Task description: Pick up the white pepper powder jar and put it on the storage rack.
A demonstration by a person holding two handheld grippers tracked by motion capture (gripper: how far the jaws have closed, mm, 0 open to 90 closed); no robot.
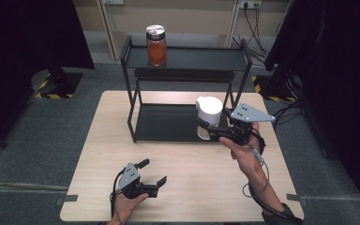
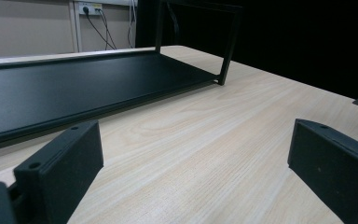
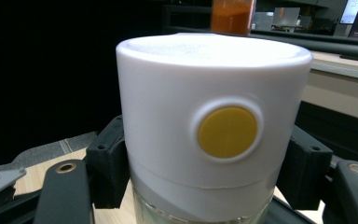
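white-capped jar (image 1: 209, 117) pinched in the right claw (image 1: 209, 129) risks clipping the shelf rack (image 1: 187, 58); left claw (image 1: 153, 172) idles spread.

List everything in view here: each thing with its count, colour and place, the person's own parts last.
white-capped container: 1, white cap with a yellow dot, clear base, held above the table's right half in front of the rack
jar: 1, orange contents, silver lid, left on the rack's top shelf
rack: 1, black, two shelves, at the table's far side
table: 1, light wood
right gripper: 1, black, shut on the container
left gripper: 1, black, open, low over the near left of the table
hands: 2, at the near edge
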